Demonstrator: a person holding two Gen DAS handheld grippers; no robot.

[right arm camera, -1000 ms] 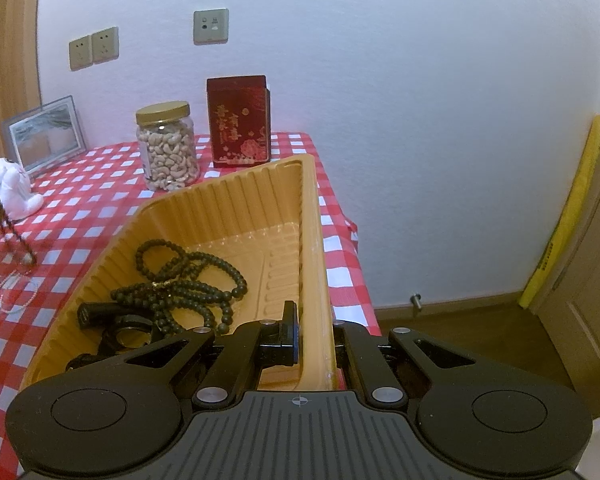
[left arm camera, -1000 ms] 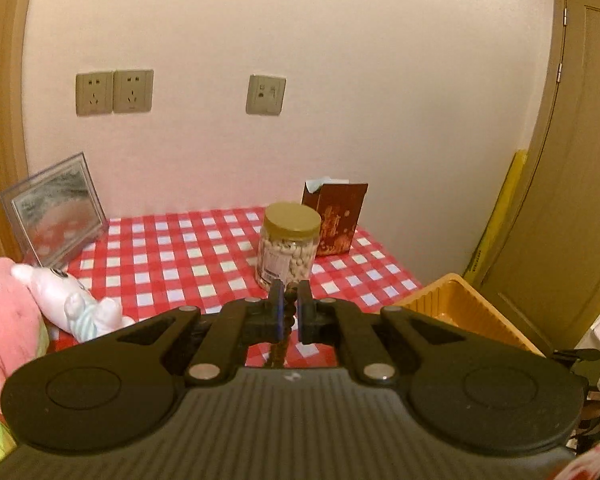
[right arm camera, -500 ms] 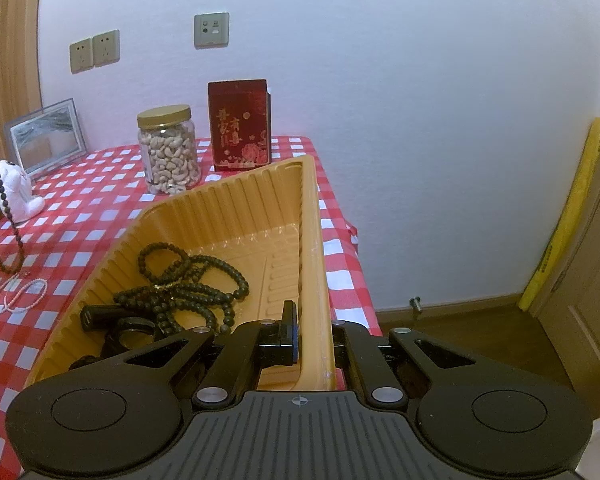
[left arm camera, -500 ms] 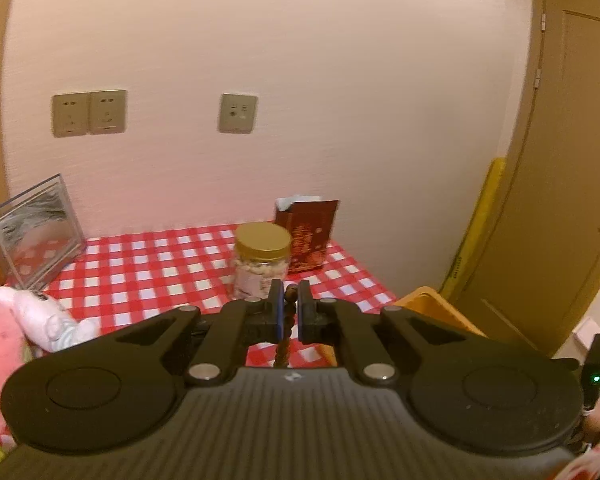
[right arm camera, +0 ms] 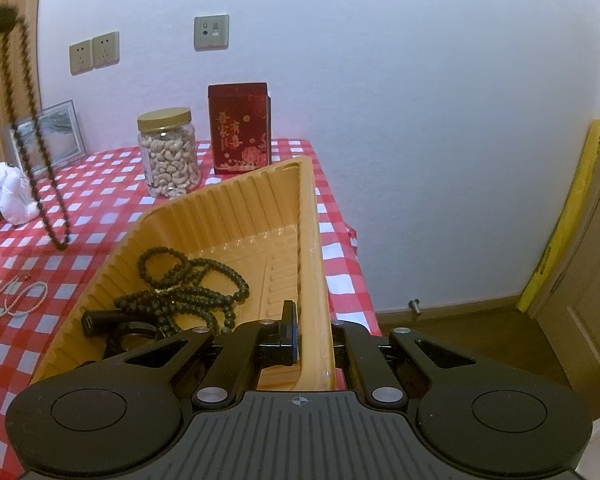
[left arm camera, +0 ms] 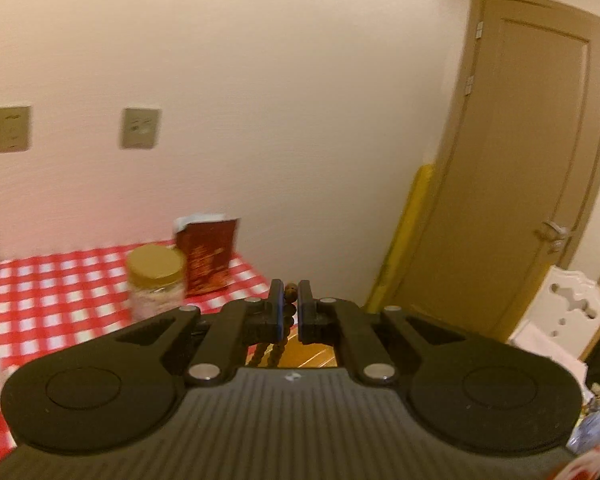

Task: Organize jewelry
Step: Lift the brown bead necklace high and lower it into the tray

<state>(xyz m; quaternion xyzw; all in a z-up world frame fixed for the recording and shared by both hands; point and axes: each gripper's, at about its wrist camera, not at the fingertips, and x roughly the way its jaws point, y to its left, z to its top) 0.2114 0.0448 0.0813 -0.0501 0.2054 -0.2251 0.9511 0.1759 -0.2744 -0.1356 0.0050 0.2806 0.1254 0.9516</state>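
Left gripper (left arm camera: 289, 308) fingers pinched on brown bead strand (right arm camera: 32, 148), which hangs long-axis vertical, its low end above the surface (right arm camera: 100, 184), just left of the orange tray (right arm camera: 220, 216), not yet over it. Right gripper (right arm camera: 314, 338) fingers clamp the tray's right wall. Dark beads (right arm camera: 188, 288) sit inside; white necklace (right arm camera: 18, 300) lies on the cloth. Next move, probably: strand goes rightward, then down

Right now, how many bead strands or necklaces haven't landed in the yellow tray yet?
2: a brown bead strand hanging from the left hand-held gripper above the tablecloth, and a pale thin necklace lying left of the yellow tray. Others may be hidden.
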